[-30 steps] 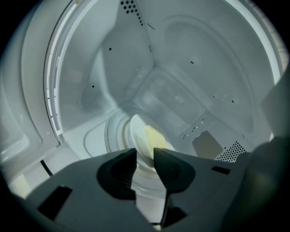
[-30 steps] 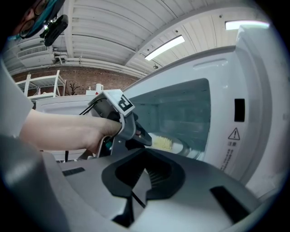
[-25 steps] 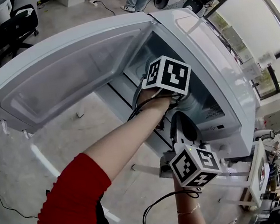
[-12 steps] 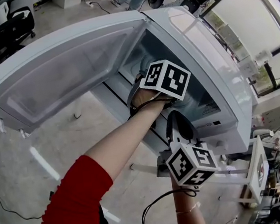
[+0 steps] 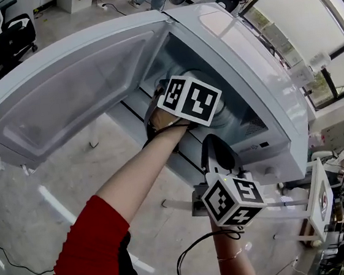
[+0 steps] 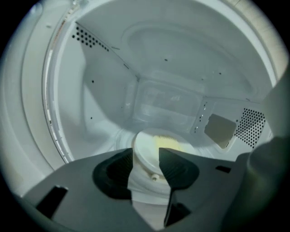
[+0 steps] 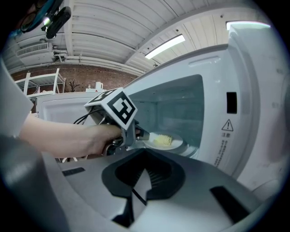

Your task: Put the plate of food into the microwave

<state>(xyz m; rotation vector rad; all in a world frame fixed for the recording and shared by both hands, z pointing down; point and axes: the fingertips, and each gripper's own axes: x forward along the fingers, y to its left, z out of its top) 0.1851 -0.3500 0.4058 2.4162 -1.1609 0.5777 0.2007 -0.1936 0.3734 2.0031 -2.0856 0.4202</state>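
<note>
Inside the microwave (image 5: 257, 75), at 6 o'clock on the plate of food (image 6: 152, 144), just spreading the left gripper (image 6: 145, 155), released astride the rim, while holding the right gripper (image 7: 144, 168) clenched empty.

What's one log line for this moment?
step: letting go | left gripper: jaws just opening, plate between them | plate: inside microwave | right gripper: shut, empty, outside

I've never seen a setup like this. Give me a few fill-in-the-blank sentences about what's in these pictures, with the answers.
1. The door of the microwave stands ____.
2. The plate sits inside the ____.
3. The food on it is ____ in colour.
4. The right gripper holds ____.

Missing words: open; microwave; yellow; nothing.
</note>
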